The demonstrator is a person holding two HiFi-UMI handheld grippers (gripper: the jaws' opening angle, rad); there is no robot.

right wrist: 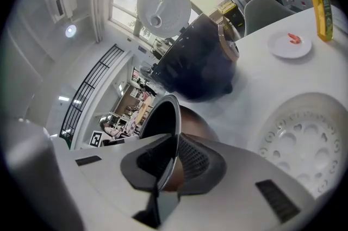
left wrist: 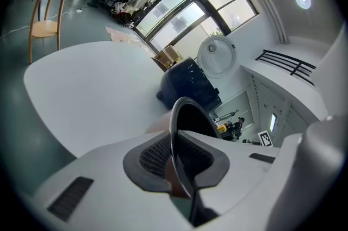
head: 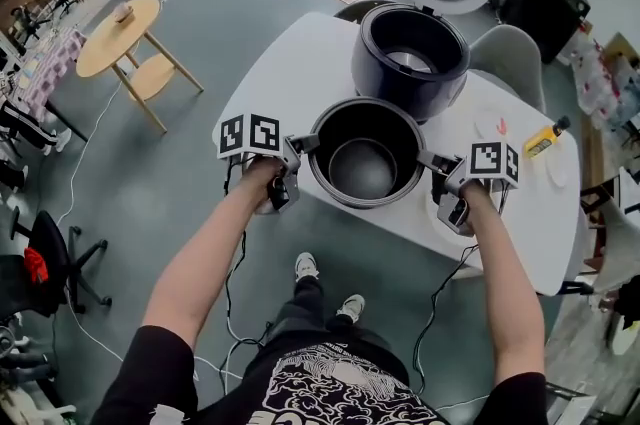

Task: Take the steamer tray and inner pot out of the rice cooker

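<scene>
The left hand-held gripper [head: 299, 146] and right hand-held gripper [head: 431, 161] pinch opposite sides of the inner pot [head: 362, 153] rim so it stays level, at the surface [head: 290, 73] edge, already out of the rice cooker [head: 410, 58]; the steamer tray [right wrist: 307, 140] lies beside it

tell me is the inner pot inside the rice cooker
No, the inner pot is out in front of the rice cooker, clamped at its rim by the left claw and right claw.

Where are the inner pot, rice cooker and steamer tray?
Black metal inner pot [head: 362, 171]: head view, inside bottom.
Dark round rice cooker [head: 395, 91]: head view, outer wall.
White perforated steamer tray [right wrist: 304, 140]: right gripper view, top.
</scene>
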